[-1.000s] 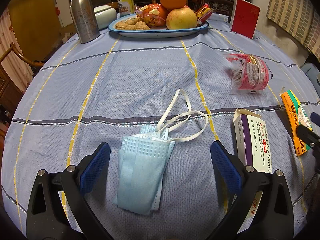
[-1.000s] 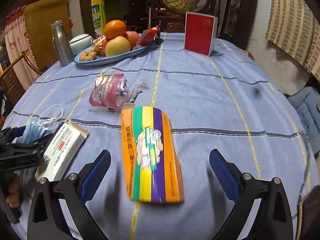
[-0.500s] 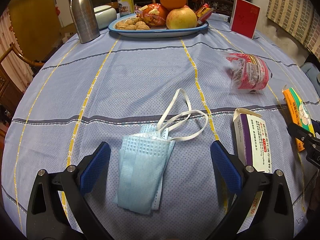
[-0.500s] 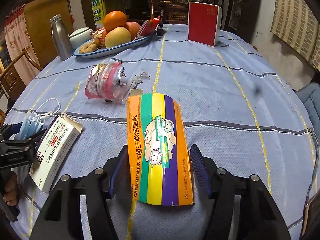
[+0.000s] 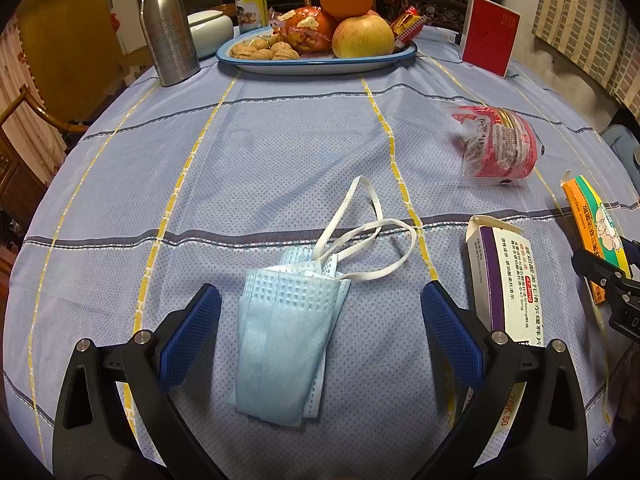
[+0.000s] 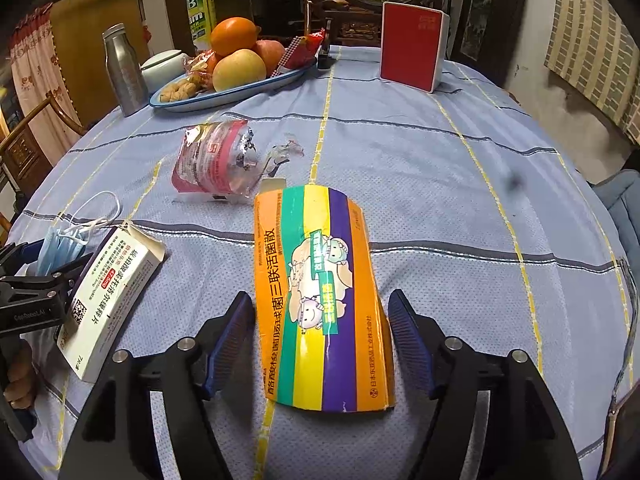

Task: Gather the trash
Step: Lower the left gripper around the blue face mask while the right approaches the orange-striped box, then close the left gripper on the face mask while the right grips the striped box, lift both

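A crumpled blue face mask [image 5: 286, 338] with white loops lies on the tablecloth between the wide-open fingers of my left gripper [image 5: 320, 322]. A white and purple medicine box [image 5: 506, 280] lies to its right; it also shows in the right wrist view [image 6: 114, 292]. A striped orange, green, yellow and purple box [image 6: 320, 292] lies between the fingers of my right gripper [image 6: 322, 334], whose jaws are closed in on its two sides. A pink plastic wrapper [image 6: 216, 160] lies farther back, and shows in the left wrist view [image 5: 498, 146].
A fruit plate [image 5: 320, 66] with orange, apples and walnuts stands at the far side, with a steel bottle [image 5: 168, 26], a white lidded bowl [image 5: 210, 28] and a red box [image 5: 490, 36]. A wooden chair [image 5: 24, 120] stands at the left.
My right gripper moved forward over the striped box and its jaws closed from wide open onto the box's sides. My left gripper stayed open around the mask.
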Demonstrator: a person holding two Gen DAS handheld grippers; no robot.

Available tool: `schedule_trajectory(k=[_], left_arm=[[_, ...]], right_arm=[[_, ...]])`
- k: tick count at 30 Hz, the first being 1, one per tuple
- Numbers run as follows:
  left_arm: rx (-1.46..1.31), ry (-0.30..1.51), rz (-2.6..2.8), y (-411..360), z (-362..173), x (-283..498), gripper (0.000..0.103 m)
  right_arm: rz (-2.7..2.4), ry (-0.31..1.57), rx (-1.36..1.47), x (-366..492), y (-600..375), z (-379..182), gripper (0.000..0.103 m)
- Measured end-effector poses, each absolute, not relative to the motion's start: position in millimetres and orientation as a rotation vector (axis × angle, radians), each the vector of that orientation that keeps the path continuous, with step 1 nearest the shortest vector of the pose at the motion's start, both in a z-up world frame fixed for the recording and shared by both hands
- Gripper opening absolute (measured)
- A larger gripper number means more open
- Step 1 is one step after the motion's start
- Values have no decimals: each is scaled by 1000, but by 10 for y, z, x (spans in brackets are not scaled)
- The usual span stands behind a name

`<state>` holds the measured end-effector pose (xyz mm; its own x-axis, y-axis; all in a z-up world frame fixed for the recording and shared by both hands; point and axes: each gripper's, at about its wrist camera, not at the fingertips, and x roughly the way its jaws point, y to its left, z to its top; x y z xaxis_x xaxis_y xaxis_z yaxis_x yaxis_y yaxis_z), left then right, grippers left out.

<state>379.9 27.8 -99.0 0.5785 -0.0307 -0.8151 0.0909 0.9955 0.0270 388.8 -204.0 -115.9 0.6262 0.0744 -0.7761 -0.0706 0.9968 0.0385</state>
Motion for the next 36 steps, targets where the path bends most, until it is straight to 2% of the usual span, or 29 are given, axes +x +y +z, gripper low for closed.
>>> schedule_trajectory(k=[30, 36], left_arm=[[65, 957, -77, 279, -994, 3768, 96], [65, 955, -86, 276, -976, 3740, 92]], right_arm=[[85, 891, 10, 3889, -2054, -1151, 70], [85, 891, 10, 3888, -2053, -1151, 70]])
